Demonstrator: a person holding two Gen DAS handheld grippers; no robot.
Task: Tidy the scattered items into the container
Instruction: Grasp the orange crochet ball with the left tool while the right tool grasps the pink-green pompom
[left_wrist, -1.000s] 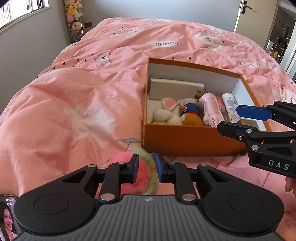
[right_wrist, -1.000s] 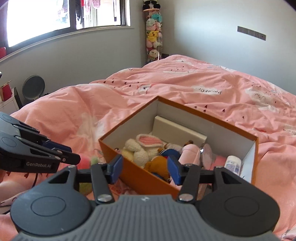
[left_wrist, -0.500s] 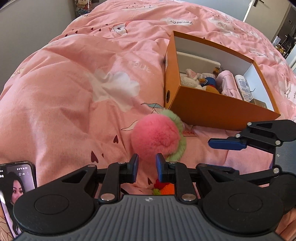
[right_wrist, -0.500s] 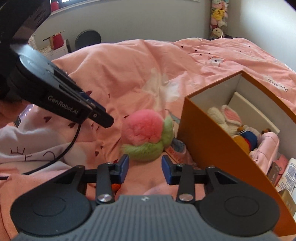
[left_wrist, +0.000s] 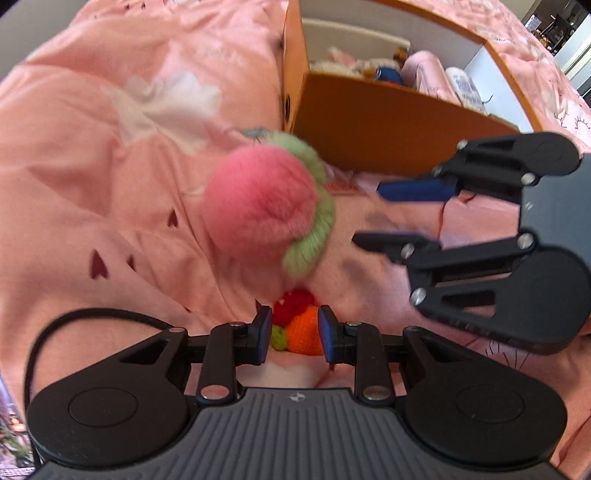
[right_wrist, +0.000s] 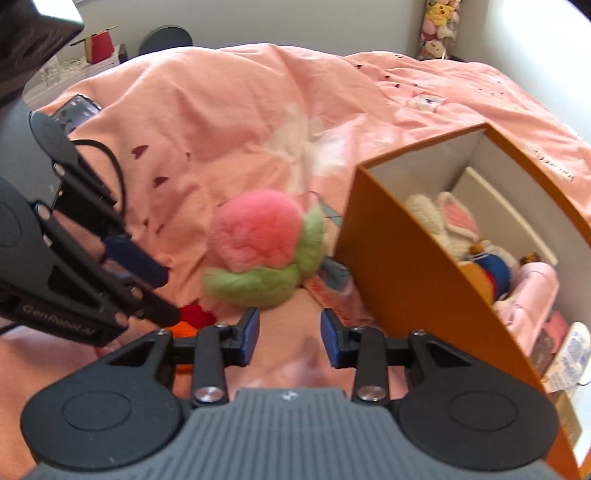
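left gripper (left_wrist: 291, 334): jaws just opened further, astride crochet toy (left_wrist: 301, 328), no grip | right gripper (right_wrist: 289, 334): slightly parted, empty | pompom (right_wrist: 260, 245): on duvet (right_wrist: 229, 118) beside box (right_wrist: 402, 273)

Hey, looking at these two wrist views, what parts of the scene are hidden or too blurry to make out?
- Crochet toy, left wrist view: mostly hidden behind the left tongs; whole shape unclear.
- Orange box, right wrist view: its near end is cut off by the frame edge.
- White bottle, left wrist view: label too blurred to read.
- Phone, right wrist view: partly hidden behind the left tongs' body.
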